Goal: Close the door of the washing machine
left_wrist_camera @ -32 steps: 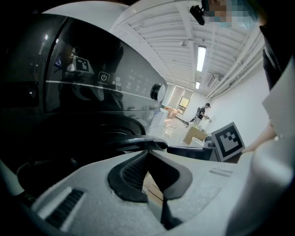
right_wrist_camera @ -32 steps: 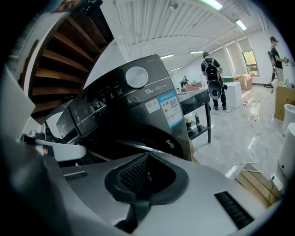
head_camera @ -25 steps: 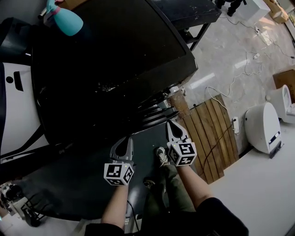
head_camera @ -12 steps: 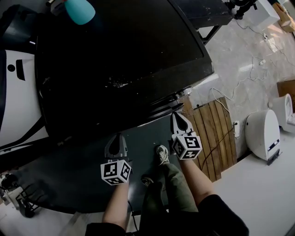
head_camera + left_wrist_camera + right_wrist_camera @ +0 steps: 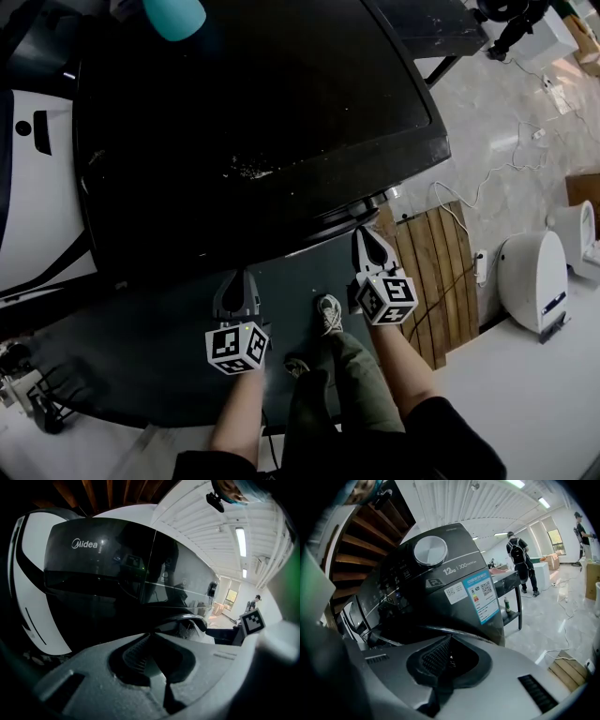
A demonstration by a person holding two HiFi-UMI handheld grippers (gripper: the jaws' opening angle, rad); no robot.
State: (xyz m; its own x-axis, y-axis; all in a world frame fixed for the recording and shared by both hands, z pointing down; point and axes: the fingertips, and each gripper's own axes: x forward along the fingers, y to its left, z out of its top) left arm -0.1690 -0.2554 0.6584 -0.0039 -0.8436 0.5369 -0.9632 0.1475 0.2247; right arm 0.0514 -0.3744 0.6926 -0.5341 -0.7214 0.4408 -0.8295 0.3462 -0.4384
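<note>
The black washing machine point(image 5: 253, 122) fills the upper head view, seen from above. Its dark grey door point(image 5: 141, 347) stands swung out below the front edge. My left gripper point(image 5: 234, 275) is shut and empty over the door's middle. My right gripper point(image 5: 367, 232) is shut and empty too, its tip close to the machine's front right corner; whether either touches the door I cannot tell. The right gripper view shows the machine's control knob point(image 5: 430, 550) and labels beyond the shut jaws of the right gripper point(image 5: 449, 640). The left gripper point(image 5: 152, 637) faces dark glass.
A teal spray bottle point(image 5: 174, 14) stands on the machine's top. A white machine point(image 5: 37, 187) is at the left. A wooden pallet point(image 5: 436, 272), a white appliance point(image 5: 534, 272) and cables lie on the floor at the right. My shoe point(image 5: 328, 314) shows between the grippers.
The left gripper has shifted a little to the left over the door. The right gripper has barely moved. Both stay shut, and the head view has swung slightly.
</note>
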